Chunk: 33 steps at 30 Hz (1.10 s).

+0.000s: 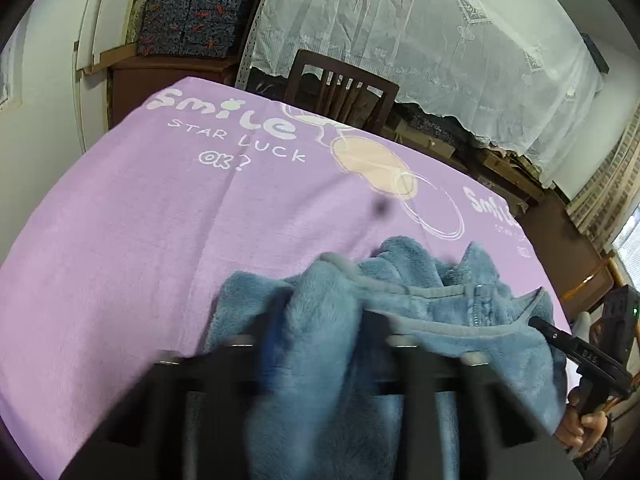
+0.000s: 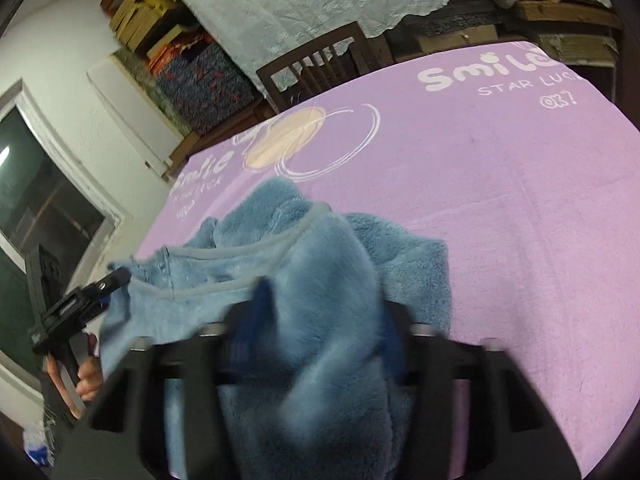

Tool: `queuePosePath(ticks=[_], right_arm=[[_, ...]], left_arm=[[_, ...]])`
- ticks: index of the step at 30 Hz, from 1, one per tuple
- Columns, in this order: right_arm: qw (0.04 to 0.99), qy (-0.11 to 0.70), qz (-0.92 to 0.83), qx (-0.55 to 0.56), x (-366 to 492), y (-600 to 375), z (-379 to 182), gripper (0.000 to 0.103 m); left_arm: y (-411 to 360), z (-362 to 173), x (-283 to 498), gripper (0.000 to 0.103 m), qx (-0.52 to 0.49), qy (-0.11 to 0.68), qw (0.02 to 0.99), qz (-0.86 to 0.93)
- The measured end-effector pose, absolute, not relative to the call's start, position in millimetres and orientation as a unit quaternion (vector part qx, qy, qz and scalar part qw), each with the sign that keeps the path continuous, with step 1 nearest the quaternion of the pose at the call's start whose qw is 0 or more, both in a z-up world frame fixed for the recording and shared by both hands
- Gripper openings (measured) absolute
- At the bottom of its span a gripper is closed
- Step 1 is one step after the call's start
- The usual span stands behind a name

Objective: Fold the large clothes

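Looks like a lived-in room at home, kinda doubling as storage: a table under a purple "Smile" blanket [image 1: 140,220], a dark wooden chair [image 1: 340,92], lace curtains [image 1: 420,32], stacked patterned boxes [image 1: 192,12] and cardboard along the wall.

Fluffy blue fleece garment [image 1: 420,320], zip front, bunched and crumpled, lying on purple cloth [image 1: 160,220]

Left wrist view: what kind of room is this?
Likely a lived-in home room, not a lab. A lilac printed cloth covers the table, a dark wooden chair stands behind it, and a lace curtain hangs over stacked boxes.
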State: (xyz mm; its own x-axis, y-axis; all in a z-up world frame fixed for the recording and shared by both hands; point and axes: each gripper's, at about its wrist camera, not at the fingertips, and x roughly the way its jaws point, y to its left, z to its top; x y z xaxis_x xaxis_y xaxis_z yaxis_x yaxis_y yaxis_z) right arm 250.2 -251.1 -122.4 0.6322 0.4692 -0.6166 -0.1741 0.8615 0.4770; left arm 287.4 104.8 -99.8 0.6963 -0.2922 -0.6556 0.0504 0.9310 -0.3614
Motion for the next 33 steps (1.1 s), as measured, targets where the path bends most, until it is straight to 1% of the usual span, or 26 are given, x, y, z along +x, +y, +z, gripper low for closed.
queuePosePath(ticks=[3,8,10,13,14,15,17,19,22,24,26,28,30,32,33], right_arm=[[0.890,0.377,0.180,0.183,245.6,-246.9,-113.6,0.018],[0.909,0.321,0.175,0.200,240.2,-245.5,-70.8,0.017],[0.912,0.313,0.169,0.205,248.4,-244.5,-61.5,0.017],[0.907,0.334,0.146,0.211,271.8,-238.5,-70.6,0.018],[0.904,0.347,0.132,0.211,279.9,-236.4,-79.5,0.018],[0.900,0.363,0.117,0.211,287.0,-234.9,-91.4,0.018],[0.884,0.405,0.090,0.217,300.9,-234.4,-127.6,0.022],[0.873,0.418,0.097,0.234,306.4,-239.5,-133.3,0.025],[0.875,0.420,0.092,0.222,306.4,-238.0,-132.8,0.030],[0.875,0.418,0.095,0.223,305.6,-239.0,-131.5,0.035],[0.872,0.413,0.100,0.244,303.8,-245.9,-131.2,0.038],[0.873,0.398,0.095,0.266,297.9,-254.0,-124.6,0.044],[0.887,0.372,0.085,0.262,290.0,-255.3,-109.1,0.052],[0.896,0.351,0.103,0.253,282.4,-249.6,-91.1,0.052],[0.896,0.345,0.124,0.249,277.9,-241.9,-81.5,0.052]], left_arm=[[109.9,-82.1,281.2,0.016,-0.179,0.347,0.916,-0.093],[109.4,-49.2,276.3,0.016,-0.174,0.297,0.937,-0.059],[110.5,-52.7,285.4,0.016,-0.173,0.305,0.935,-0.047],[106.3,-84.3,309.0,0.018,-0.157,0.354,0.922,-0.024],[105.0,-95.3,314.9,0.019,-0.146,0.369,0.918,-0.012],[101.3,-111.0,323.6,0.023,-0.126,0.391,0.912,0.005],[98.5,-115.7,328.0,0.028,-0.114,0.398,0.910,0.018],[93.5,-110.4,325.1,0.046,-0.086,0.382,0.919,0.040],[94.2,-112.7,325.6,0.059,-0.078,0.393,0.914,0.065],[103.8,-110.3,322.4,0.062,-0.104,0.394,0.911,0.065],[109.9,-104.9,316.2,0.062,-0.124,0.391,0.910,0.060],[107.4,-91.2,306.9,0.062,-0.130,0.374,0.916,0.058],[97.3,-76.0,297.4,0.062,-0.128,0.355,0.925,0.038],[81.0,-63.1,287.2,0.063,-0.123,0.343,0.931,0.007],[70.5,-59.1,283.2,0.067,-0.118,0.339,0.933,-0.011]])
